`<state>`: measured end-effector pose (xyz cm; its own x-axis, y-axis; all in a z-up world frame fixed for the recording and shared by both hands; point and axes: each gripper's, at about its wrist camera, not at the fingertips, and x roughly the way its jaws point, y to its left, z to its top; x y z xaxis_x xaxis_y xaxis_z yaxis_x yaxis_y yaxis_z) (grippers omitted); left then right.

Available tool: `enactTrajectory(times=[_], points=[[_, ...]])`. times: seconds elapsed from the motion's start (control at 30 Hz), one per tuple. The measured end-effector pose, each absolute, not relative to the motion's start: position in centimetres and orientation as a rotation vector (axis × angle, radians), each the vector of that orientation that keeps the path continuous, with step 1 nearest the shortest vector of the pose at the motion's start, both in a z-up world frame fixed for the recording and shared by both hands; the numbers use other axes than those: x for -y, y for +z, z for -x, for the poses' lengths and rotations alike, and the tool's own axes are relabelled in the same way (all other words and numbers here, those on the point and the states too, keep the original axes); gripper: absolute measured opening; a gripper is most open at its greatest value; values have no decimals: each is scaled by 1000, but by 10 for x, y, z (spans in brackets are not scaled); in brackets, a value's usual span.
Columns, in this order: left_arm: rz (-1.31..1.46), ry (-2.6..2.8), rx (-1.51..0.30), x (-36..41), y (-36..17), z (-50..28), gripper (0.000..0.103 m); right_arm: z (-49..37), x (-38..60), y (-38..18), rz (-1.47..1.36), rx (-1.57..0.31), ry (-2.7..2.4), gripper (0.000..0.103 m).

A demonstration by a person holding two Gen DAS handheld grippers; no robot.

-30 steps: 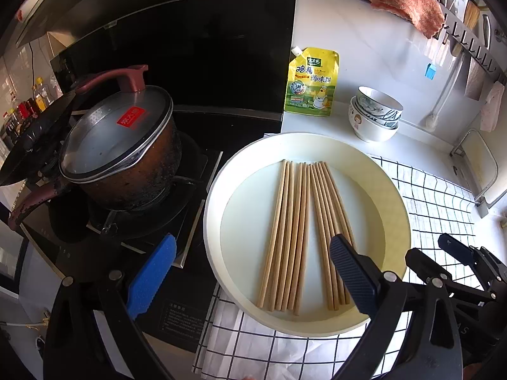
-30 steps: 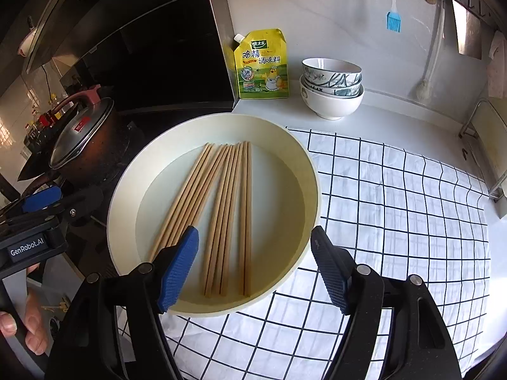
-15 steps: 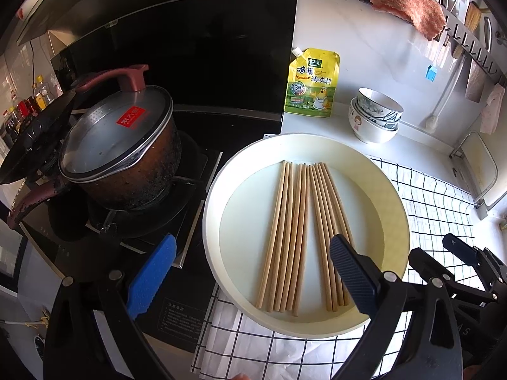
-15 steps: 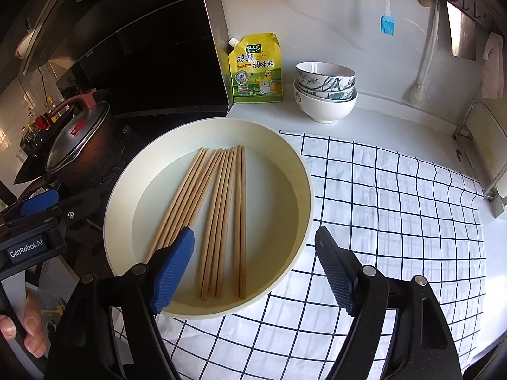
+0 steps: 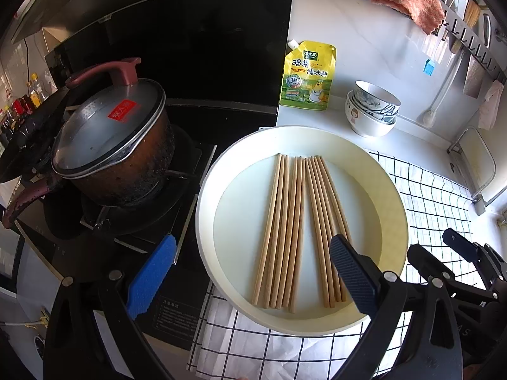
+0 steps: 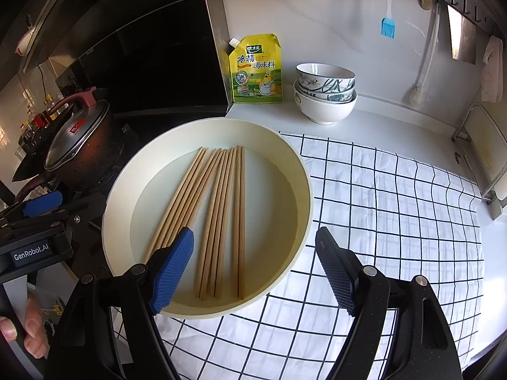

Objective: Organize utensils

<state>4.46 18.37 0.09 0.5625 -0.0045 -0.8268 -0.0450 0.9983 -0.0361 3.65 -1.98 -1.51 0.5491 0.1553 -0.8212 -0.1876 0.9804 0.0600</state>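
Note:
Several wooden chopsticks [image 5: 294, 228] lie side by side in a round cream tray [image 5: 393, 209] on a checked cloth. They also show in the right wrist view [image 6: 218, 218], inside the same tray [image 6: 304, 190]. My left gripper [image 5: 252, 277] is open and empty, above the tray's near left rim. My right gripper [image 6: 256, 269] is open and empty, above the tray's near right rim. The right gripper [image 5: 459, 253] also shows at the lower right of the left wrist view. The left gripper [image 6: 41, 204] shows at the left edge of the right wrist view.
A lidded pot [image 5: 107, 145] sits on the stove at left. A yellow seasoning pouch [image 6: 256, 69] and stacked bowls [image 6: 324, 91] stand against the back wall. A checked cloth [image 6: 396, 215] covers the counter at right. A rail with hanging tools [image 5: 469, 25] runs along the wall.
Both grippers have drawn slightly back and up from the tray. The chopsticks and the tray have not moved. Both stay open.

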Motion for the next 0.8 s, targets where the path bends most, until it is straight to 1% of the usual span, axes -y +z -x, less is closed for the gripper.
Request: enactTrajectory(times=[0.8], points=[[48, 28, -967, -178, 2, -41, 97, -33, 21, -19, 31, -972, 200, 76]])
